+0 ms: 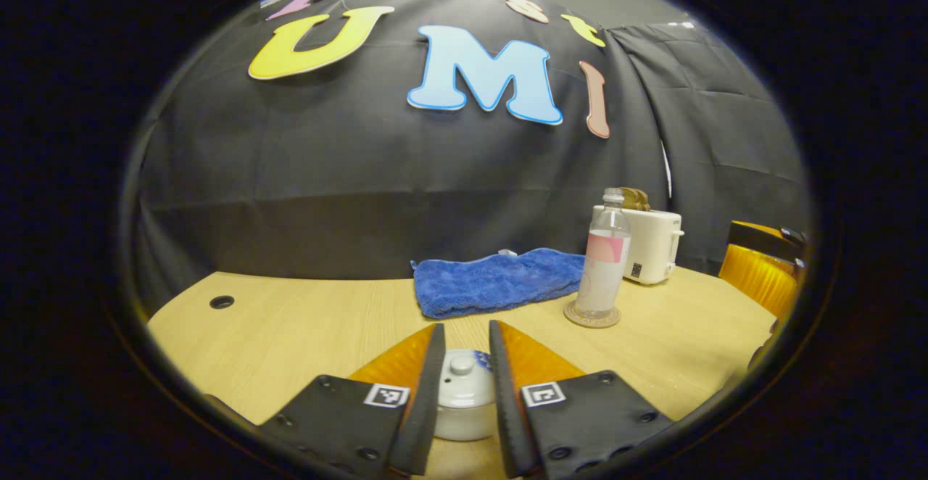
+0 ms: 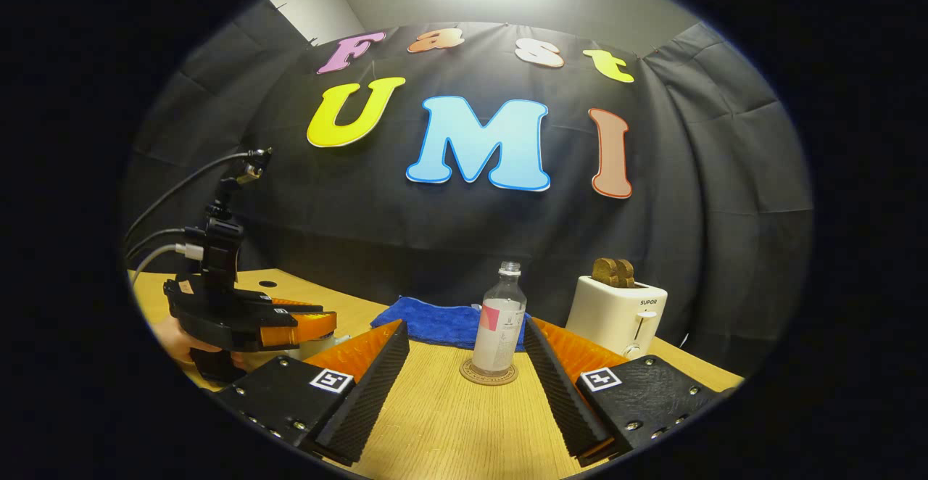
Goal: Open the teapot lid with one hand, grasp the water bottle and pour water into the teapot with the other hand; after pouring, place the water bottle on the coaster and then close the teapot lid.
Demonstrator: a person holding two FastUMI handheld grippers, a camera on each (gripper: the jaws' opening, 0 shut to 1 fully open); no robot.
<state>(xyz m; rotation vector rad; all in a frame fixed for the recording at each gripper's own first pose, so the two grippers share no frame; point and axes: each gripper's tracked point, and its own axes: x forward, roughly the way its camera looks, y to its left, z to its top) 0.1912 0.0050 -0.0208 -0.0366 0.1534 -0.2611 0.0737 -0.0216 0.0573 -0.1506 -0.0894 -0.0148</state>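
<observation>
White teapot (image 1: 464, 404) sits on the wooden table (image 1: 290, 328) at 6 o'clock in the left gripper view, lid (image 1: 464, 377) on, knob up. Left gripper (image 1: 467, 342) straddles it, one finger each side of the lid; fingers are close to it, but can't tell whether they actually press. Jaws narrow, not fully closed.

Water bottle (image 1: 603, 259) stands upright on the round coaster (image 1: 592, 315), approx 3 o'clock from the teapot in the left gripper view, well apart from it. Clear plastic w/ pink-and-white label. In the right gripper view the bottle (image 2: 499, 320) and coaster (image 2: 489, 373) are dead ahead, at 12 o'clock of the right gripper (image 2: 467, 335), which is spread wide and holding nothing, short of the bottle.

Blue towel (image 1: 500, 280) lies behind, touching nothing I can make out. White toaster (image 2: 616, 313) w/ brown toast (image 2: 613, 271) in its slots is at approx 2 o'clock from the bottle. In the right gripper view, at 9 o'clock, the left gripper (image 2: 297, 328) shows w/ cables running off its top and a hand (image 2: 177, 338) under it.
</observation>
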